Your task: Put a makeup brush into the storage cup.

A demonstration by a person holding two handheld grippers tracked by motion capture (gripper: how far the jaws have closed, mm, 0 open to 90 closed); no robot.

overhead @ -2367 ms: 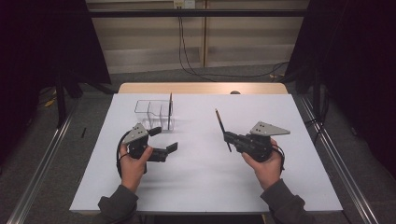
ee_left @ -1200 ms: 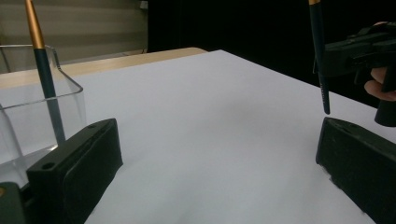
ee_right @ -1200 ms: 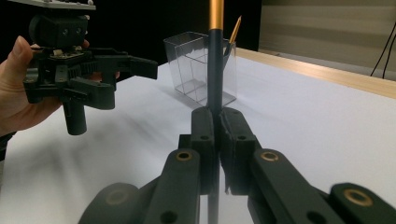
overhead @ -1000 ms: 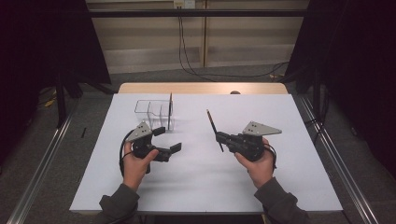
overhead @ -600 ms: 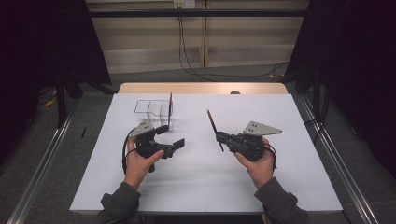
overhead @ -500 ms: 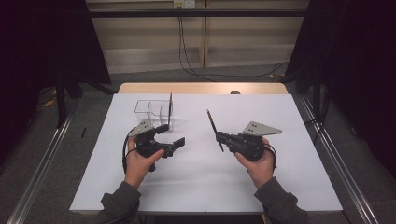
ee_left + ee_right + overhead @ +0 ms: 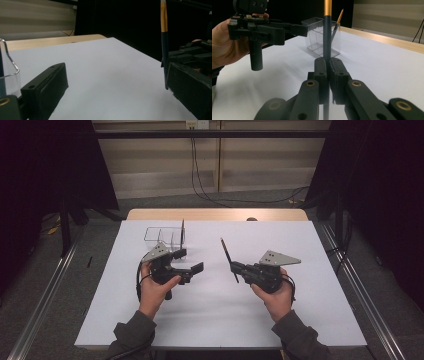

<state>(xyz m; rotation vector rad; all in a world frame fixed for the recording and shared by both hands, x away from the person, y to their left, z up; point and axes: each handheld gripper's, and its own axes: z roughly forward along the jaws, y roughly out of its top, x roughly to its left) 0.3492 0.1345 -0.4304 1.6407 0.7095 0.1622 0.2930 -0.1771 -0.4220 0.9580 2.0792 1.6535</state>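
1. While your right gripper (image 7: 234, 268) sits at about 3 o'clock of the table's middle, its jaws are clamped tight on a dark pencil (image 7: 228, 256) with an orange band, gripped low on the shaft.
2. In the high view the pencil runs from the jaws toward 11 o'clock, its upper end over bare white table (image 7: 300, 320).
3. Your left gripper (image 7: 189, 262) is at 9 o'clock of the middle, jaws spread wide with nothing between them.
4. The clear holder (image 7: 164, 236) stands at 12 o'clock from your left gripper, near it, with a second pencil (image 7: 336, 27) leaning inside.
5. Between the two grippers lies open white surface.
6. The table's near edge at 6 o'clock is well apart from both grippers.
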